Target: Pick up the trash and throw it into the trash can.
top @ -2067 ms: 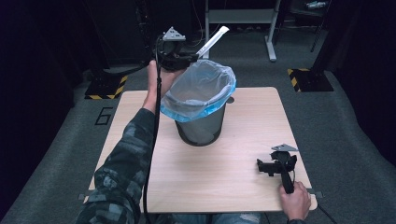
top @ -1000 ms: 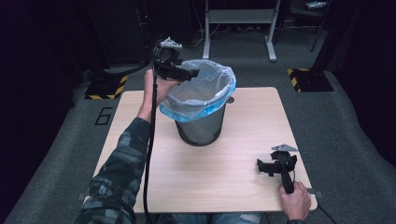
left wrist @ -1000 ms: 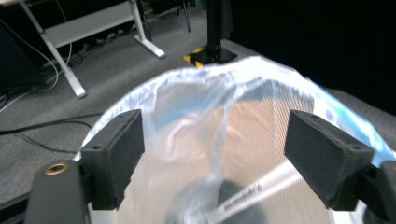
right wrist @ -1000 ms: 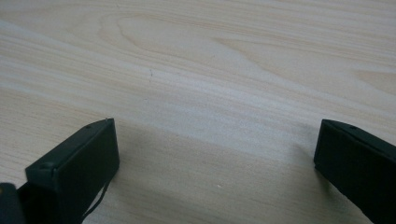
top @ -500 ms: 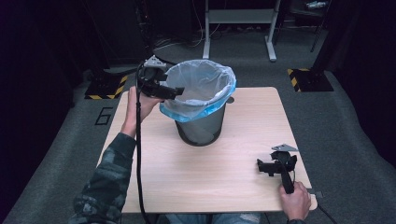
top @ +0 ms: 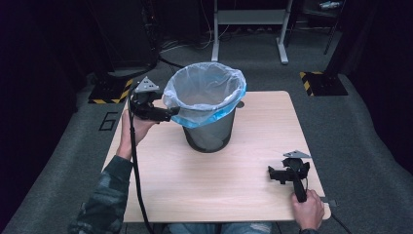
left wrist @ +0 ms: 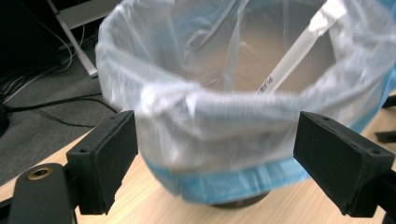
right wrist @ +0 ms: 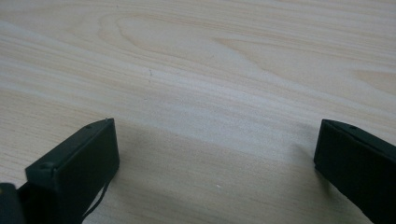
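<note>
A black mesh bin (top: pixel 208 134) lined with a pale blue plastic bag (top: pixel 204 92) stands on the wooden table (top: pixel 234 180). Inside the bag (left wrist: pixel 196 107) a white strip (left wrist: pixel 299 51) leans against the far wall. My left gripper (top: pixel 168 114) hovers just left of the bin's rim, held by a hand with a camouflage sleeve. In the left gripper view it (left wrist: pixel 219 158) is open, with its jaws wide apart on either side of the bag's near rim and not touching it. My right gripper (top: pixel 275 174) rests on the table at the front right. It (right wrist: pixel 215 163) is open over bare wood.
The table's edges are close to the right gripper at the front right. Grey carpet (top: pixel 355 126) surrounds the table. A metal stand (top: pixel 248 29) is behind it, and yellow-black floor markers (top: pixel 319 80) lie at both sides.
The left gripper held the white strip above the bin, then let it go into the bag. It has since moved left and down beside the rim. The right gripper stayed still.
</note>
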